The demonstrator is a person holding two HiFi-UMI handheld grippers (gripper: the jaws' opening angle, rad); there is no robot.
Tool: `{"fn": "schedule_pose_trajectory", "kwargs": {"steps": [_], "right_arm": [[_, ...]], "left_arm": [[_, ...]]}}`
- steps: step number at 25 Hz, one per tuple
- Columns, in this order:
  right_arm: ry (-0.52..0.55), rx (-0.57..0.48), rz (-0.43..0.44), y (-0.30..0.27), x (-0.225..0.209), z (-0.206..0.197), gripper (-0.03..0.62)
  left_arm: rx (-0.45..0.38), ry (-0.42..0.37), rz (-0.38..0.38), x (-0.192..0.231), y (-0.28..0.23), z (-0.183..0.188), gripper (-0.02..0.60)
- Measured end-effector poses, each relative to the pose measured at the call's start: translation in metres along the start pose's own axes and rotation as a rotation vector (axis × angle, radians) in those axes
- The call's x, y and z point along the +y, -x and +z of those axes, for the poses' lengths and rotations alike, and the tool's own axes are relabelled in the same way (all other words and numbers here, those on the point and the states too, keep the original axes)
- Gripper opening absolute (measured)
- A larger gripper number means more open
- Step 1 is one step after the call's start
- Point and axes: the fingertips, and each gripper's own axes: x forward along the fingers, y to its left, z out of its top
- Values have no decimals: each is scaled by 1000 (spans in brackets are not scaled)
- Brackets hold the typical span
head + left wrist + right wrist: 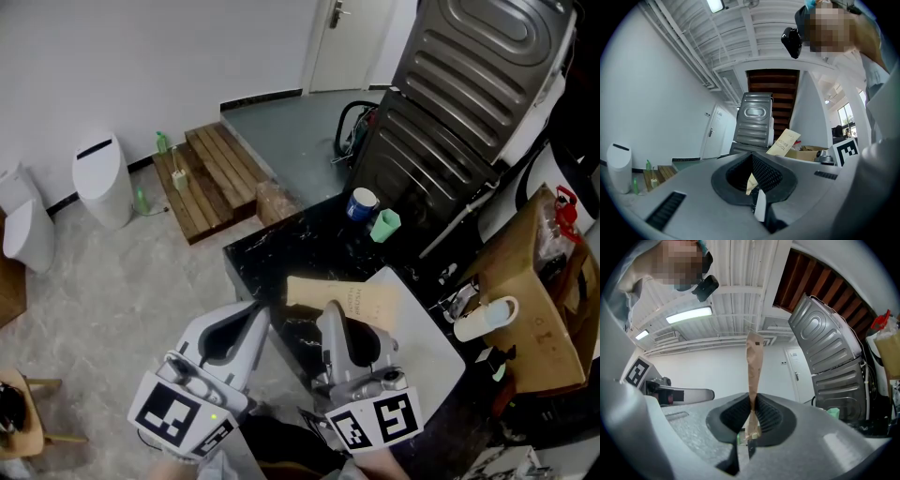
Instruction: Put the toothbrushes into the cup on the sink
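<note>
A tan paper toothbrush packet (343, 301) is pinched at one end by my right gripper (332, 317) above the black counter. In the right gripper view the packet (754, 363) stands straight up out of the shut jaws of that gripper (753, 401), with a small greenish end deep between them. My left gripper (255, 319) hangs just left of the packet. In its own view the left gripper (752, 162) is shut with a small tan scrap of wrapper (751, 183) caught between the pads. A blue cup (361, 203) and a green cup (384, 225) stand at the counter's far edge.
A white slab (429, 349) lies on the black marble counter (281, 253). A white mug (487, 319) and a cardboard box (534, 319) sit to the right. A grey ribbed metal panel (450, 122) leans behind the cups. Wooden pallets (211, 178) and a white bin (101, 178) stand on the floor.
</note>
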Motion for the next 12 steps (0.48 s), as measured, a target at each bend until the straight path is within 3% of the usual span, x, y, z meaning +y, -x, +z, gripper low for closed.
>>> {"fn": "schedule_pose_trajectory", "kwargs": {"steps": [12], "right_arm": [[2, -16, -69, 9, -32, 6, 25]], "left_arm": [[5, -10, -77, -20, -31, -1, 3]]}}
